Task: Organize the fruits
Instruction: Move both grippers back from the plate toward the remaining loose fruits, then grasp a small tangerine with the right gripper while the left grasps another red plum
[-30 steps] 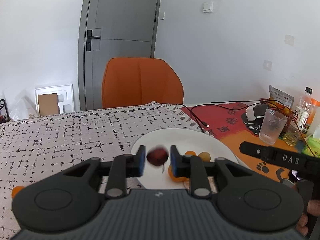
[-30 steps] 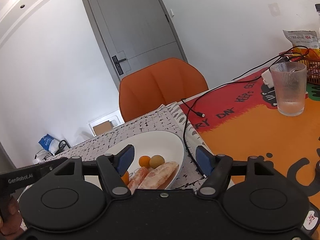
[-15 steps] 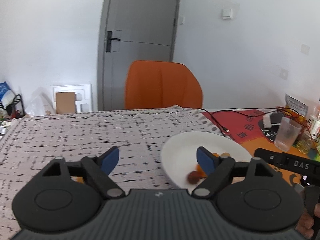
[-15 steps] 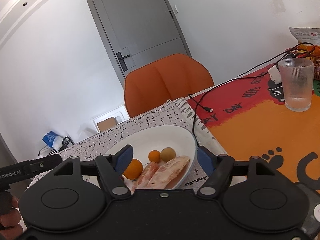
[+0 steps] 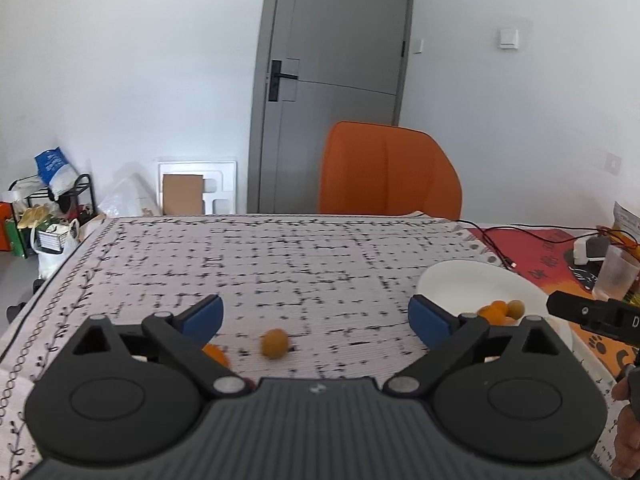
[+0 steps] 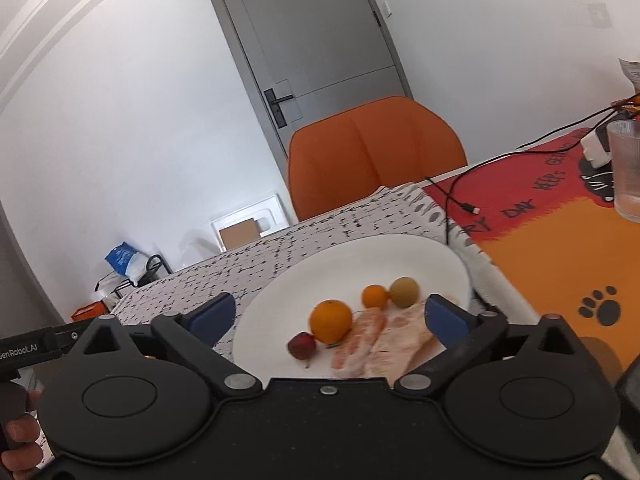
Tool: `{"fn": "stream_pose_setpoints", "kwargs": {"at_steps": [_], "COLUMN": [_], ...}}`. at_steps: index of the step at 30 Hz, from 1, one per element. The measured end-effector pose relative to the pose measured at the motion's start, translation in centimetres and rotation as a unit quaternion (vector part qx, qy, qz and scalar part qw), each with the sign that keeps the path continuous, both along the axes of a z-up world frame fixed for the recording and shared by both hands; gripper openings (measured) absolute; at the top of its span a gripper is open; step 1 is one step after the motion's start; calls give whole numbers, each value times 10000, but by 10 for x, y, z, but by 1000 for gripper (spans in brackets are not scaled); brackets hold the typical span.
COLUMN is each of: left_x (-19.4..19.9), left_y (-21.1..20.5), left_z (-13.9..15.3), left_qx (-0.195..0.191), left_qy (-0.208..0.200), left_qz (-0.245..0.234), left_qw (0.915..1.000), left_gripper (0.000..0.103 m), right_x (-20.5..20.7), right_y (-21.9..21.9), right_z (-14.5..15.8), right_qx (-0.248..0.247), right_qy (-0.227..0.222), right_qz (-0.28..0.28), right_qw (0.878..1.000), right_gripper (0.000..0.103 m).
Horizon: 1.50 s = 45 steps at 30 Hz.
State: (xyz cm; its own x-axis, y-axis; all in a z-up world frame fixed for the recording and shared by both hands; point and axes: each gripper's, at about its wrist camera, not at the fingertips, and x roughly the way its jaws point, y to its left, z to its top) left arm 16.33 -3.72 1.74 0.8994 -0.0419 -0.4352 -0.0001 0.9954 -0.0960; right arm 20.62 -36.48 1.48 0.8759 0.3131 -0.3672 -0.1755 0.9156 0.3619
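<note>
A white plate [image 6: 400, 256] holds a dark red fruit [image 6: 301, 345], an orange [image 6: 331, 320], a small orange fruit [image 6: 374, 296], a yellow-green fruit [image 6: 404, 291] and peeled pink citrus segments [image 6: 384, 344]. My right gripper [image 6: 328, 316] is open and empty, just above the plate's near side. My left gripper [image 5: 316, 316] is open and empty over the patterned cloth, left of the plate [image 5: 464, 280]. A small yellow-orange fruit [image 5: 274, 343] lies on the cloth between its fingers. Another orange fruit [image 5: 216, 354] is partly hidden behind the left finger.
An orange chair [image 5: 388, 172] stands at the table's far side. A ribbed glass [image 6: 626, 172], a black cable [image 6: 452, 196] and a white charger [image 6: 596, 148] lie on the red and orange mat to the right. The table's left edge [image 5: 52, 276] is near.
My left gripper opened and dropped the dark red fruit onto the plate, then swung left over the cloth toward the loose fruits. My right gripper moved closer above the plate.
</note>
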Motion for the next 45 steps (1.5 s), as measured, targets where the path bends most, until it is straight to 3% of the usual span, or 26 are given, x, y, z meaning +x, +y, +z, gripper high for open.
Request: {"fn": "stream_pose_setpoints", "kwargs": {"at_steps": [24,41,43,45], "left_x": [-26,-38,-40,-42], "left_y": [82,117,121,124], "left_z": [-15,-36,-39,-42], "left_qx": [-301,-419,-444,-460], "left_qy": [148,457,507,546], "left_qz": [728,813,783,757], "left_qw": [9968,9948,9946,9946], "left_gripper": [99,99,99,99], "right_x": [-5,-9,-10,-11], "right_y": [82,144,152,160], "right_z": [5,-5,-8,-11], "right_qx": [-468,-818,-868,-937], "right_qy": [163,333,360,389], "right_qz": [738,1435,1562,1696], "right_qw": [9960,9857,9832,9803], "right_gripper": [103,103,100,89]}}
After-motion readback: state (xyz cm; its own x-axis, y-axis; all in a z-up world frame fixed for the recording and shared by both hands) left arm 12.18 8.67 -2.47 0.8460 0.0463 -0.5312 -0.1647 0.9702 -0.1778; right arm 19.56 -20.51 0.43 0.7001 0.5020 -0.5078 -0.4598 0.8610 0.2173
